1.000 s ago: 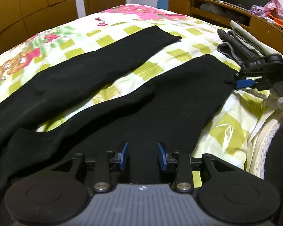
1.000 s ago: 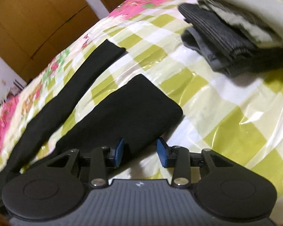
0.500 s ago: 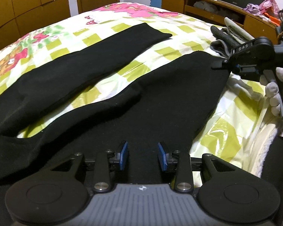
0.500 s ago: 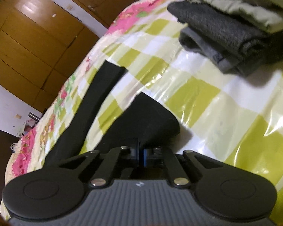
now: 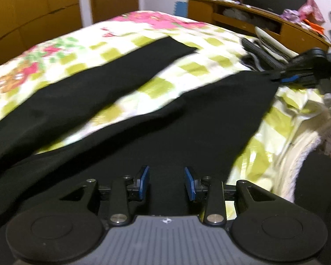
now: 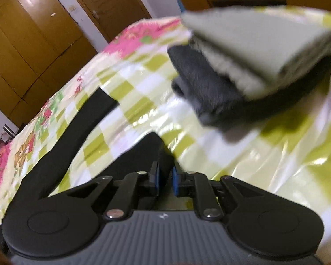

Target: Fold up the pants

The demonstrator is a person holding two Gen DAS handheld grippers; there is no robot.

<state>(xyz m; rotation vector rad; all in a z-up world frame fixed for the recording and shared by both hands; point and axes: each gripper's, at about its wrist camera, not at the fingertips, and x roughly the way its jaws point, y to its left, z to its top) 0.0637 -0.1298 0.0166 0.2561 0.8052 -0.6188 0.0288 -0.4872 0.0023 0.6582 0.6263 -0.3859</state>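
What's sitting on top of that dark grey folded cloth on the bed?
A pale folded garment lies on the grey folded cloth, covering most of its top. Whatever lies between or beneath them is hidden.

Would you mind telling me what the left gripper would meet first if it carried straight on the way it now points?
Most likely the black pants: the left gripper angles down over the nearer leg, whose fabric fills the view just ahead of its fingertips. Exact depth is unclear.

Plain black cloth pants (image 5: 187, 114) lie on a glossy bed cover (image 5: 209, 66) checked lime-green and white, pink flowers at its far end; folded grey and cream clothes (image 6: 242, 70) nearby.
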